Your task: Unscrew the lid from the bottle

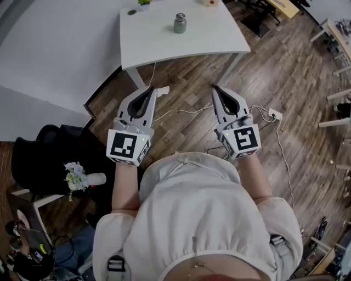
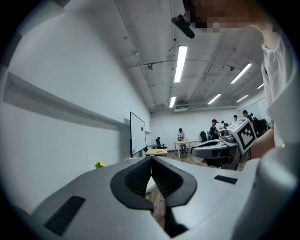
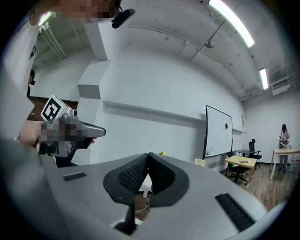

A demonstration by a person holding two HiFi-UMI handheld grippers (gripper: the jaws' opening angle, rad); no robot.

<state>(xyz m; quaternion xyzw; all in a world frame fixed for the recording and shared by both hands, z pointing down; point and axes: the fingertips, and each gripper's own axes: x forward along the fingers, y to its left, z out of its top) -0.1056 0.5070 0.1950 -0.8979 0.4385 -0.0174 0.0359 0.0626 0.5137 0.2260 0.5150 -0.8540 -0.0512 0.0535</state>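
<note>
Nearest the person and well short of the white table, the left gripper and the right gripper are held level, side by side, over the wooden floor. Both point at the table's near edge. Each gripper's own view shows its ribbed pads pressed together with nothing between them, so both are fully closed and empty. Beyond the edge, about mid-width and toward the far half of the tabletop, stands the bottle. It is small, grey and upright, its long axis vertical, and its lid is still on top. It lies straight ahead on a line that runs between the two grippers, so neither hand looks clearly nearer. Neither gripper view shows the bottle. Farther off, at the table's far edge and left of the bottle, is a small plant. As I judge it, both grippers must open and travel forward over the table before one can hold the body and the other turn the lid.
</note>
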